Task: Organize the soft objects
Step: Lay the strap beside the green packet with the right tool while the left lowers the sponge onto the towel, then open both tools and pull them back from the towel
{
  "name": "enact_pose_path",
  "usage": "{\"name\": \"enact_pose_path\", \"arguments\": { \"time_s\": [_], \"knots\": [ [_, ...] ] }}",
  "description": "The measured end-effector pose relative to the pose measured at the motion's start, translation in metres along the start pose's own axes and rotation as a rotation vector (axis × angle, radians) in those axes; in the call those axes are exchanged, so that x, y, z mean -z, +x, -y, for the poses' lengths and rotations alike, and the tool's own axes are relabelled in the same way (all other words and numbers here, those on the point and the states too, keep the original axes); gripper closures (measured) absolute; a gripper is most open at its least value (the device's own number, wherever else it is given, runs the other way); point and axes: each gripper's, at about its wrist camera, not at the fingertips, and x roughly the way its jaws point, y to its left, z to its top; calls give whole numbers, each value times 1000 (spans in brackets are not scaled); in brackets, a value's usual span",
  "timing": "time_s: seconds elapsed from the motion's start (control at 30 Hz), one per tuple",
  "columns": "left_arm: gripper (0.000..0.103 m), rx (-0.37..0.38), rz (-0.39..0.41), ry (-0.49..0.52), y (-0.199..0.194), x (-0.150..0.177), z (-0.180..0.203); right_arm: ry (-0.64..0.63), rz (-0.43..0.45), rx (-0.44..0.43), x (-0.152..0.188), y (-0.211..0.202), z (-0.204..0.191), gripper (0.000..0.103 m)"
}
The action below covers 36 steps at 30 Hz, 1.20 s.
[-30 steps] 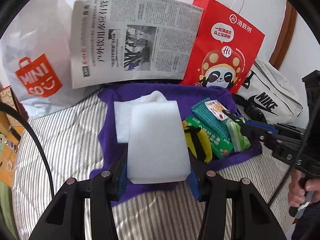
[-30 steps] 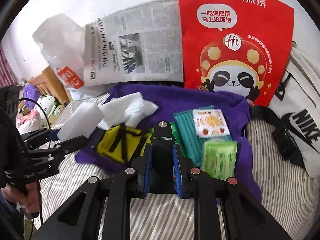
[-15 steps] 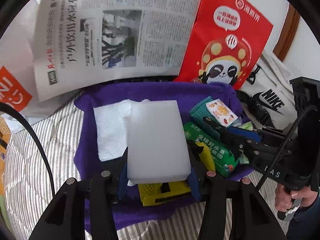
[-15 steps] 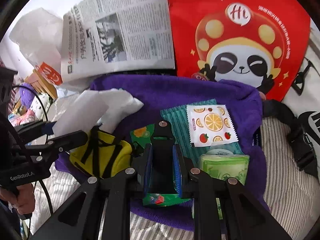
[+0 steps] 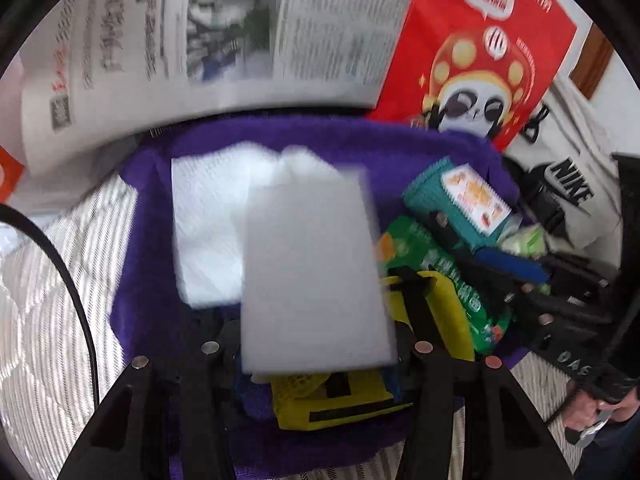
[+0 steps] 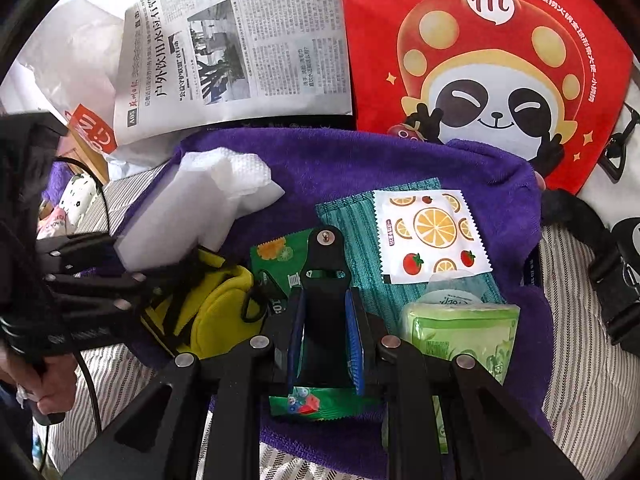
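Note:
My left gripper is shut on a white foam block and holds it above a purple towel, over a yellow pouch. The block also shows in the right wrist view. A white tissue lies on the towel behind it. My right gripper is shut on a black clip-like piece, over a green packet. A teal cloth with a fruit-print sachet and a light green wipes pack lie to its right.
A newspaper, a red panda paper bag and a white Miniso bag stand behind the towel. A white Nike bag lies at the right. The striped bedding surrounds the towel.
Both grippers have moved forward over the towel. The left one has carried the foam block further in, above the yellow pouch. The right one is lower over the green packet.

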Motion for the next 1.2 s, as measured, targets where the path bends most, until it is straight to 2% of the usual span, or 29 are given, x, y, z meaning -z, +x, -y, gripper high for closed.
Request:
{"name": "enact_pose_path", "arguments": {
  "time_s": [0.4, 0.47, 0.53, 0.57, 0.63, 0.9, 1.0, 1.13, 1.2],
  "knots": [
    [55, 54, 4, -36, -20, 3, -13, 8, 1, -9, 5, -2, 6, 81],
    [52, 57, -1, -38, -23, 5, -14, 7, -4, -6, 6, -3, 6, 76],
    [50, 59, -12, -33, -26, 7, -16, 11, -8, 0, 6, -4, 7, 62],
    [49, 62, -15, -31, -29, 8, -16, 17, -8, -3, 6, -5, 8, 60],
    [42, 66, -19, -28, -31, 10, -16, 20, 1, -8, 5, -10, 7, 52],
    [35, 59, -17, -30, -52, 21, -17, 1, 30, 11, 2, -31, -1, 44],
    [28, 35, -17, -29, -60, 27, -16, -4, 42, 26, 2, -41, -4, 40],
    [25, 4, -2, -42, -75, 37, -15, 9, 45, 52, 5, -59, -9, 38],
    [17, -26, 12, -35, -85, 42, -11, 18, 49, 64, 8, -70, -10, 35]
  ]
}}
